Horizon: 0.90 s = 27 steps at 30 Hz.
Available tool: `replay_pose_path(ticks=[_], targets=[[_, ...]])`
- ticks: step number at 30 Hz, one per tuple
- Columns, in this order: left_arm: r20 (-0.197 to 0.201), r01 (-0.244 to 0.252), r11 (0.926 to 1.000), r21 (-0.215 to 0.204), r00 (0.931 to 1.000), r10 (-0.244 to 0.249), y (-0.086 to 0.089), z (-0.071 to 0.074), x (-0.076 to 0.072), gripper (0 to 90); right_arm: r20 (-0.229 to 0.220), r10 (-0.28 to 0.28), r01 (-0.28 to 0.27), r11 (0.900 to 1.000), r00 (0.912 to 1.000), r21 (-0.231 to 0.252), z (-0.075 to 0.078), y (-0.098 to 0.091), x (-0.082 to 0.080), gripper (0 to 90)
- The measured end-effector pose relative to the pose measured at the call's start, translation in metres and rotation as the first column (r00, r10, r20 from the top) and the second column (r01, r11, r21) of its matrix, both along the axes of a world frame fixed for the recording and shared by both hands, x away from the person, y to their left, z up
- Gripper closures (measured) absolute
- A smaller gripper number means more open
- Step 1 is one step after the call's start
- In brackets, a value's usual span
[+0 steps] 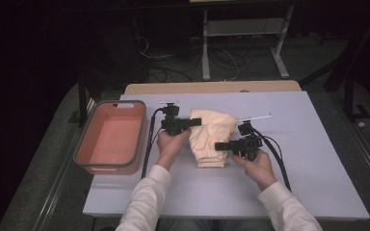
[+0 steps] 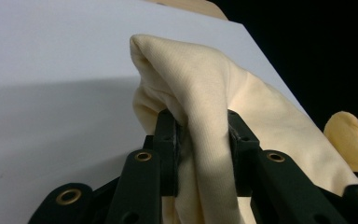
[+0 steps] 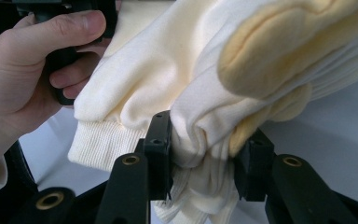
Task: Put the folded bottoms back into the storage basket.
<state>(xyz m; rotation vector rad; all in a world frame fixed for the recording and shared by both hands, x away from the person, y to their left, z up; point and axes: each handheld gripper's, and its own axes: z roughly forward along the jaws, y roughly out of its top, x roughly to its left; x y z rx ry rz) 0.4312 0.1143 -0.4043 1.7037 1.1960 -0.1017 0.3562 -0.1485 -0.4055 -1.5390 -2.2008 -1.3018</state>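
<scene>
A cream folded garment (image 1: 212, 137) lies bunched at the middle of the white table (image 1: 294, 183), held from both sides. My left gripper (image 1: 196, 122) is shut on its left edge; in the left gripper view the cream garment (image 2: 205, 107) is pinched in a thick fold between the pads (image 2: 171, 144). My right gripper (image 1: 219, 146) is shut on the right side near the ribbed cuff. In the right gripper view, folds of the garment (image 3: 200, 112) are squeezed between the jaws, and the other hand (image 3: 23, 60) grips its handle beyond.
An orange tub with a grey rim (image 1: 111, 137) stands at the table's left edge, with nothing in it. Black cables (image 1: 277, 154) trail from both grippers over the table. Beyond the table stand a white frame (image 1: 243, 29) and loose floor cables.
</scene>
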Motion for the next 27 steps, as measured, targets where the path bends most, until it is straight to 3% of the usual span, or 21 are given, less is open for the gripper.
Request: replay_pose_path(ticks=[12, 20, 27], targets=[[0.022, -0.002, 1.0000, -0.001, 0.9997, 0.002, 0.006, 0.022, -0.001, 70.1, 0.020, 0.002, -0.002, 1.0000, 0.9998, 0.005, 0.018, 0.005, 0.000, 62.2], [0.061, -0.006, 1.0000, -0.006, 0.9981, 0.006, 0.014, 0.048, -0.005, 70.2, 0.055, 0.012, -0.012, 0.9999, 0.9984, -0.002, 0.042, 0.011, -0.001, 62.1], [0.075, -0.011, 0.9999, -0.005, 0.9972, 0.011, 0.021, 0.061, -0.006, 70.2, 0.069, 0.020, -0.019, 0.9998, 0.9974, -0.005, 0.054, 0.018, -0.001, 62.1]])
